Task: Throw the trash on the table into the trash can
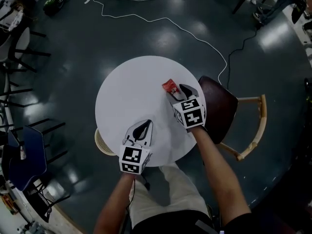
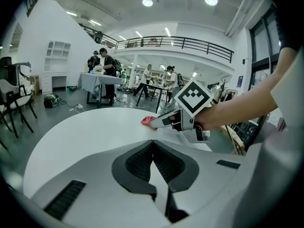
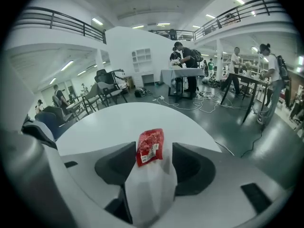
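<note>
Trash on the table comes down to one crumpled red wrapper (image 1: 170,86) with a small white label, lying on the round white table (image 1: 122,96) toward its far right side. A dark brown chair (image 1: 219,106) with a pale wooden frame stands tight against the table's right edge, just beside the forearm that carries the right gripper (image 1: 179,92). A pale woven round thing (image 1: 101,141) peeks out from under the table's near left rim; whether it is the trash can cannot be told. White and black cables (image 1: 195,33) trail over the dark floor beyond the table, a blue chair (image 1: 24,155) and black chairs stand well off to the left, and in the gripper views people (image 2: 107,65) gather at tables far back in the hall. The right gripper's own view shows its jaws spread wide, with the wrapper (image 3: 150,147) lying flat on the tabletop in the gap at their tips. It sits close against the jaw at that view's left and clear of the other. Neither pad presses on it, so nothing is gripped. The left gripper (image 1: 143,127) hangs over the near left part of the table, well apart from the wrapper. Its jaws are closed tight on each other and hold nothing. Its view looks across the white tabletop to the wrapper (image 2: 147,120) at the right gripper's tips.
</note>
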`<state>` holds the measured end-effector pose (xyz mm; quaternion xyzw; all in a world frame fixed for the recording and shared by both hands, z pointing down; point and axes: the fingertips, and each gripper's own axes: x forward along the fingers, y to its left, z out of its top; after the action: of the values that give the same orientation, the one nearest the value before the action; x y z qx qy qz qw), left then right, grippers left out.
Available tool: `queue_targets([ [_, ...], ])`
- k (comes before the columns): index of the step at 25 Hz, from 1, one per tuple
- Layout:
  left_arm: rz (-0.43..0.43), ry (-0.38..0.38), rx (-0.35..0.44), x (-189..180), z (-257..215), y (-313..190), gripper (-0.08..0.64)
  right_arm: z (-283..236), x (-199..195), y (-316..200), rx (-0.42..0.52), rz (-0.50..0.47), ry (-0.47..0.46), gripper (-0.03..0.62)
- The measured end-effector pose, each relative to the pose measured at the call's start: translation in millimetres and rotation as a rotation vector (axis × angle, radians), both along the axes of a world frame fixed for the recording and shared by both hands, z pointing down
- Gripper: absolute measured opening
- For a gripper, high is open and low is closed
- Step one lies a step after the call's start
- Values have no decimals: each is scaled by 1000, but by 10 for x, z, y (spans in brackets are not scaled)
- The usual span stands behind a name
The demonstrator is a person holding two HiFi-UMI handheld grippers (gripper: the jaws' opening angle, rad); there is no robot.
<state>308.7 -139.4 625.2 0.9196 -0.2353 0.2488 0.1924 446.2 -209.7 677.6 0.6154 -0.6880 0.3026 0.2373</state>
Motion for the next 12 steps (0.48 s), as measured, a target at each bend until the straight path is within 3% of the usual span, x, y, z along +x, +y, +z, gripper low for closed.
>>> queue_targets([
  [3, 1, -2, -2, 73, 62, 9, 15, 50, 36, 14, -6, -6, 9, 245],
  [5, -5, 1, -7, 76, 100, -2, 15, 65, 26, 3, -3, -13, 24, 169],
  [8, -7, 2, -13, 46, 106, -16, 15, 29, -33, -21, 9, -26, 34, 138],
  [10, -7, 2, -18, 36, 101, -5, 15, -13, -44, -10, 20, -24, 51, 48],
  [12, -10, 4, -22, 29, 95, 1, 15, -35, -57, 12, 23, -27, 60, 45],
])
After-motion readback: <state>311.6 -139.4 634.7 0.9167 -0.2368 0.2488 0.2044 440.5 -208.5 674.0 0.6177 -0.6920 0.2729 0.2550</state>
